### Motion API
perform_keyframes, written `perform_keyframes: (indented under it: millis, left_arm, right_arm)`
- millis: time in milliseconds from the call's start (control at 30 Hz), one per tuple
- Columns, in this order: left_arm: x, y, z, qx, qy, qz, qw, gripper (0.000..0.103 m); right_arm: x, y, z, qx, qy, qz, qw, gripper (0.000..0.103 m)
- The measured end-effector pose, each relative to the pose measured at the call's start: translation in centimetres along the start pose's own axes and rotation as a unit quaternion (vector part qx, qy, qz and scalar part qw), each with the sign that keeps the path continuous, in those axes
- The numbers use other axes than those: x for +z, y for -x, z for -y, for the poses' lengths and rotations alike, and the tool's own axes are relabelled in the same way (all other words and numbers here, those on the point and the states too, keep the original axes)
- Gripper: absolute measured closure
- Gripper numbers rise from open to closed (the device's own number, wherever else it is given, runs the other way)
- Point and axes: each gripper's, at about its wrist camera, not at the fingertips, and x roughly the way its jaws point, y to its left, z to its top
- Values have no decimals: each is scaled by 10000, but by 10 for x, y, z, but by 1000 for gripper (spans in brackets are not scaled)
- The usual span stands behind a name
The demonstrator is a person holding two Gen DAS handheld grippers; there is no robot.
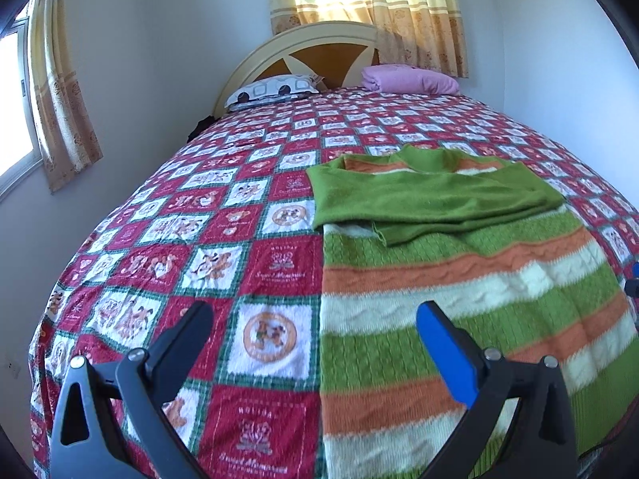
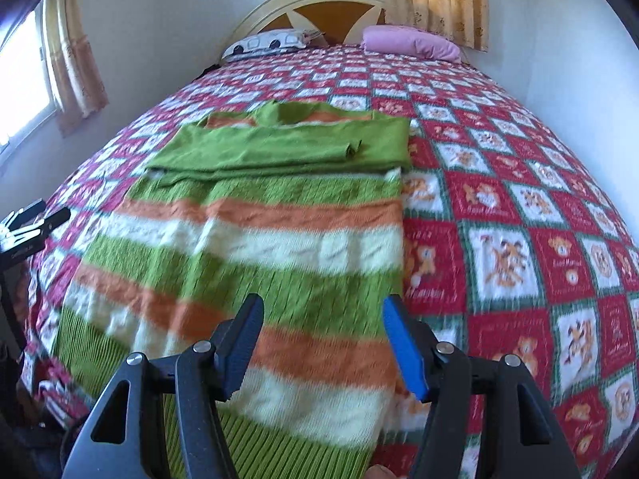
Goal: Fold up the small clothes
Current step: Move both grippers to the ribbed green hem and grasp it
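right tongs [image 2: 323, 343]: held apart, nothing gripped, above the hem | striped sweater [image 2: 255, 247]: laid flat on the bed [image 2: 519, 199], green sleeves folded across the chest

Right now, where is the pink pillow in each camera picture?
Left wrist view: the pink pillow lies at the far end of the bed, upper middle-right, below the curtain.
Right wrist view: the pink pillow is near the top, right of centre, by the headboard.
Shared landmark: the round headboard stands just left of the pillow in both.
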Motion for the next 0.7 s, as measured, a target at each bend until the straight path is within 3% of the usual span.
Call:
perform_keyframes:
  millis: [233, 600, 667, 700]
  left_arm:
    - [-24, 14, 1, -203, -33, -151, 9997, 0]
    - [-78, 32, -5, -748, 18, -754, 9943, 0]
    - [-86, 35, -8, -873, 91, -849, 9925, 4]
    - [-90, 37, -10, -995, 143, -880, 9910, 11]
  right_arm:
    - [-27, 11, -8, 38, 125, -136, 9998, 40]
    - [-65, 36, -2, -34, -38, -213, 9998, 40]
    - [-73, 40, 0, -54, -89, -251, 9996, 40]
    - [-76, 42, 1, -54, -97, -262, 9996, 40]
